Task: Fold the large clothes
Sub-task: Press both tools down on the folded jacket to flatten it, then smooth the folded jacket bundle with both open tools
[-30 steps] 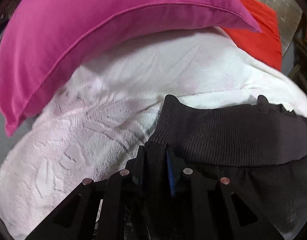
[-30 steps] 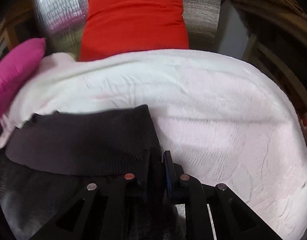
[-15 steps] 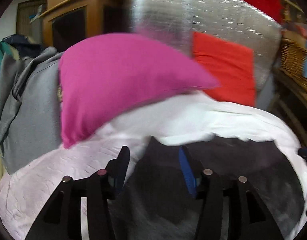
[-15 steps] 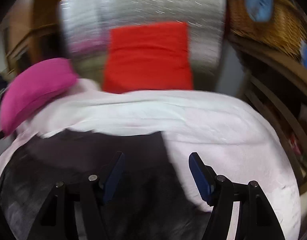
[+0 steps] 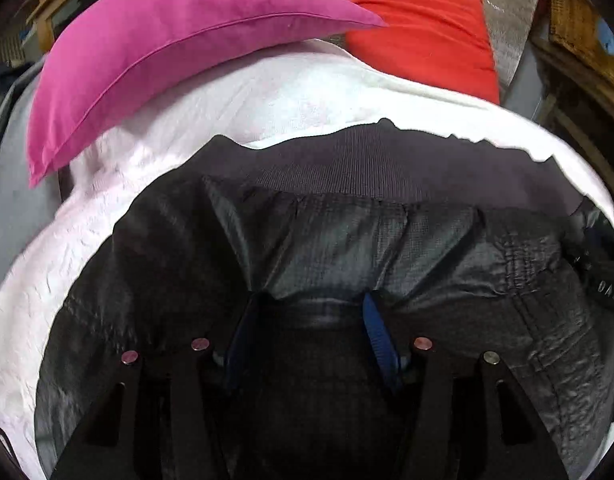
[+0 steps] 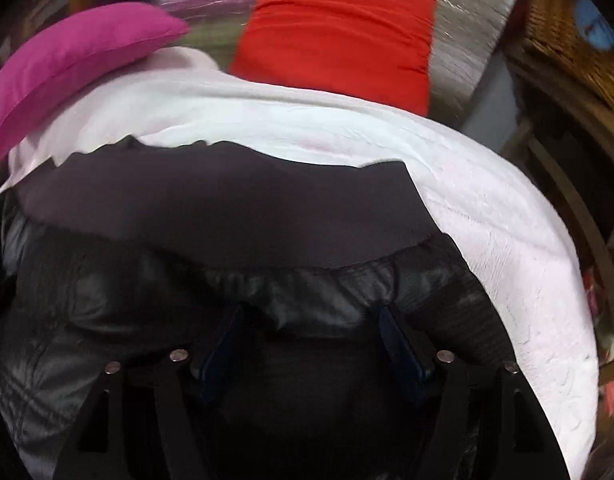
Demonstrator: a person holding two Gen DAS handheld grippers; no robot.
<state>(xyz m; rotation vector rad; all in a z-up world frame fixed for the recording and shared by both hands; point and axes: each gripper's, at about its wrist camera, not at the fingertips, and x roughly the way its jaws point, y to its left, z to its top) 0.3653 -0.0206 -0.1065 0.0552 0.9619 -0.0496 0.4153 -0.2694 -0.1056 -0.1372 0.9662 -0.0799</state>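
Two sets of black tongs with blue pads hover over a shiny black jacket with a ribbed knit hem (image 5: 347,232), which lies spread on a pale pink textured blanket (image 5: 119,184) covering the bed. The left tongs (image 5: 313,320) have their jaws parted and opening, the jacket's glossy fabric showing in the gap between the pads but not pressed by them. The right tongs (image 6: 307,332) are likewise opening, their pads wide apart above the jacket (image 6: 267,280), gripping nothing. In both wrist views the ribbed hem (image 6: 227,208) lies just beyond the tong tips, stretched across the blanket (image 6: 487,220) toward its far edge, while the shiny body of the jacket lies beneath and to either side of the tongs. A magenta cushion (image 5: 179,40) rests on the blanket's far left corner, and a red cushion (image 5: 423,28) leans against a silver quilted backing (image 6: 467,8) behind the blanket's far edge.
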